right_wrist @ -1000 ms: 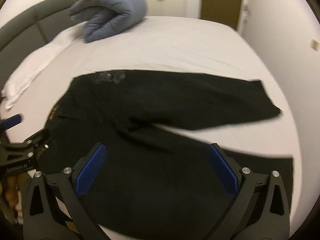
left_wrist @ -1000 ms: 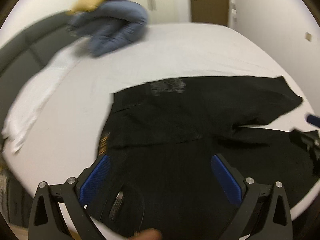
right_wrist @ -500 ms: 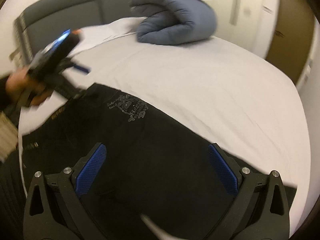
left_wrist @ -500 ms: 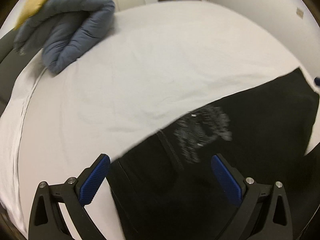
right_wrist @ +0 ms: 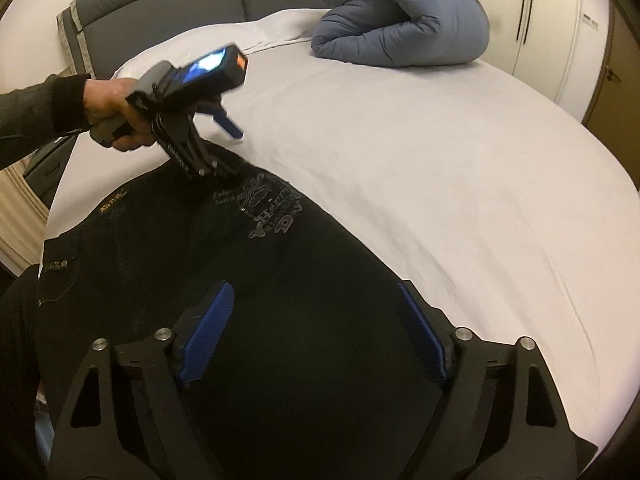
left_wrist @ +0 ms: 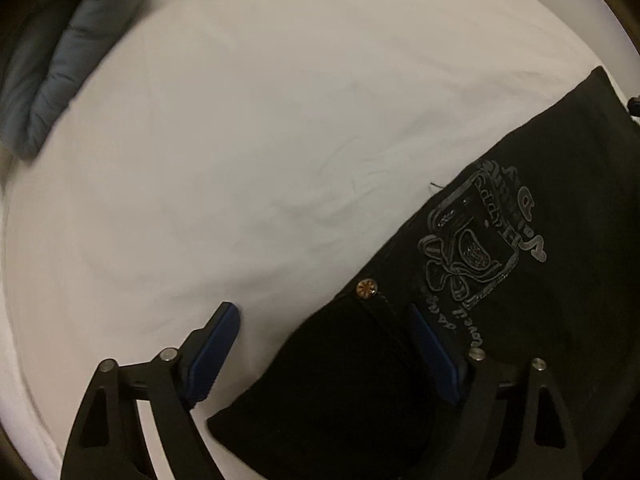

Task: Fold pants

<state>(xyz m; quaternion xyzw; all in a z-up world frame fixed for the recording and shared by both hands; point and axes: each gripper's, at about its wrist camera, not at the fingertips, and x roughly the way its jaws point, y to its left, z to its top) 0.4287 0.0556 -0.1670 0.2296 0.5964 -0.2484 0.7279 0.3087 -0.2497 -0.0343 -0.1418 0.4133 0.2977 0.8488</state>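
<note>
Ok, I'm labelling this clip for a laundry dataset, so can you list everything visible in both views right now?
Black pants with a grey printed crest: one, black, spread on the near side of the bed.
White bed sheet: one, white, covering the mattress.
Rolled blue-grey quilted duvet: one, blue-grey, at the head of the bed.
Grey padded headboard: one, grey, behind the bed.
White wardrobe doors: white, far wall on the right.
Left hand-held gripper: one, black with blue pads, open, straddling the pants' waistband edge near a brass rivet.
Right hand-held gripper: one, black with blue pads, open over the pants.
Person's left hand: one, holding the left hand-held gripper.
</note>
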